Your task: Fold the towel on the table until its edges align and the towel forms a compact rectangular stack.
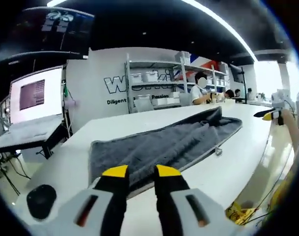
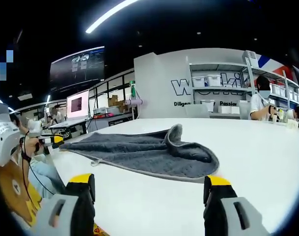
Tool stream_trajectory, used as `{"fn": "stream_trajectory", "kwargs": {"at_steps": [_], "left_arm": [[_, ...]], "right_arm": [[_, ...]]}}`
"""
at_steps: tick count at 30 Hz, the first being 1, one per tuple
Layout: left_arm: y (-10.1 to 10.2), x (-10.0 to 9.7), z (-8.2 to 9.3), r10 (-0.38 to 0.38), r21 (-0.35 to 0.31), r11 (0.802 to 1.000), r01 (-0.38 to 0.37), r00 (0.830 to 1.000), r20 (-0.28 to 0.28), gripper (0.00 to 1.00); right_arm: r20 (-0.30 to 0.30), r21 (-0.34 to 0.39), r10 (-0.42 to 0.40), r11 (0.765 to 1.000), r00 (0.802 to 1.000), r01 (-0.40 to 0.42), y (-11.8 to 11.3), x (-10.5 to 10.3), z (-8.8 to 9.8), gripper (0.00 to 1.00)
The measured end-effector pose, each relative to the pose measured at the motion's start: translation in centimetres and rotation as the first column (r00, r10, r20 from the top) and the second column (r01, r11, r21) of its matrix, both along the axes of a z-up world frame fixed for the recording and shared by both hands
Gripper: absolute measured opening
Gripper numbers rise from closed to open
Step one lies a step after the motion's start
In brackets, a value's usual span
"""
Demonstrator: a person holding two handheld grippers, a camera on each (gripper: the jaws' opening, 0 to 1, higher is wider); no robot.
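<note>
Yellow tips of the left gripper (image 1: 141,172) sit right at the near end of the towel (image 1: 164,145), with a small gap between the jaws and nothing held in them. From this end the grey towel runs long and thin, away across the white table (image 1: 228,167) toward the far right. Its far end is bunched up. A small tag (image 1: 218,150) sticks out from the towel's right edge. A black round thing (image 1: 41,200) lies on the table off to the left. In the right gripper view, the right gripper (image 2: 149,187) has its jaws spread wide and holds nothing. It hangs over bare table, a little way back from the towel's (image 2: 149,150) curled end. So each gripper faces one short end, and the left one is closer. My guess is the towel is already folded once along its length, and the next fold would bring one short end over to the other. Far behind are shelves (image 1: 154,88) and a lit screen (image 1: 34,96).
</note>
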State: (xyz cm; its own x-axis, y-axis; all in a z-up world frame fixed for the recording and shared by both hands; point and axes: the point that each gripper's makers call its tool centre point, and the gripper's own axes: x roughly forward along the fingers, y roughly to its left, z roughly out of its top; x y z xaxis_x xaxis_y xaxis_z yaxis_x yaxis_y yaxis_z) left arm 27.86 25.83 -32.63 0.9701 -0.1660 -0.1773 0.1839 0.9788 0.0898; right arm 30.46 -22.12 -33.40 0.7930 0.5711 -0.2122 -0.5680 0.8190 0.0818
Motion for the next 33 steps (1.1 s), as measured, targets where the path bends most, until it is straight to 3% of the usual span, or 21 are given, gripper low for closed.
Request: {"fn": "stream_trajectory", "kwargs": {"at_steps": [4, 8, 17, 20, 24, 33], "left_arm": [[-1.5, -0.2, 0.3, -0.059, -0.056, 0.997, 0.06, 0.998, 0.013, 0.28], [-2.2, -0.4, 0.5, -0.082, -0.065, 0.994, 0.083, 0.996, 0.017, 0.3], [-4.1, -0.7, 0.8, -0.148, -0.085, 0.985, 0.149, 0.989, 0.022, 0.52], [-4.3, -0.7, 0.7, -0.151, -0.085, 0.985, 0.152, 0.988, 0.019, 0.56], [-4.5, -0.7, 0.7, -0.154, -0.095, 0.983, 0.154, 0.988, 0.012, 0.71], [-4.8, -0.6, 0.4, -0.151, -0.108, 0.983, 0.15, 0.988, -0.004, 0.83]], "right_arm": [[-0.003, 0.0, 0.001, 1.0, 1.0, -0.001, 0.1, -0.1, -0.1, 0.96], [-0.005, 0.001, -0.001, 1.0, 1.0, 0.001, 0.0, 0.0, -0.2, 0.96], [-0.008, 0.001, 0.0, 1.0, 1.0, 0.0, 0.0, 0.0, -0.3, 0.96], [-0.009, 0.002, 0.001, 1.0, 1.0, -0.001, 0.1, -0.1, -0.4, 0.96], [-0.005, 0.001, -0.003, 1.0, 1.0, 0.003, -0.1, -0.1, -0.3, 0.96], [-0.006, 0.006, -0.009, 1.0, 1.0, 0.009, -0.2, -0.1, -0.4, 0.96]]}}
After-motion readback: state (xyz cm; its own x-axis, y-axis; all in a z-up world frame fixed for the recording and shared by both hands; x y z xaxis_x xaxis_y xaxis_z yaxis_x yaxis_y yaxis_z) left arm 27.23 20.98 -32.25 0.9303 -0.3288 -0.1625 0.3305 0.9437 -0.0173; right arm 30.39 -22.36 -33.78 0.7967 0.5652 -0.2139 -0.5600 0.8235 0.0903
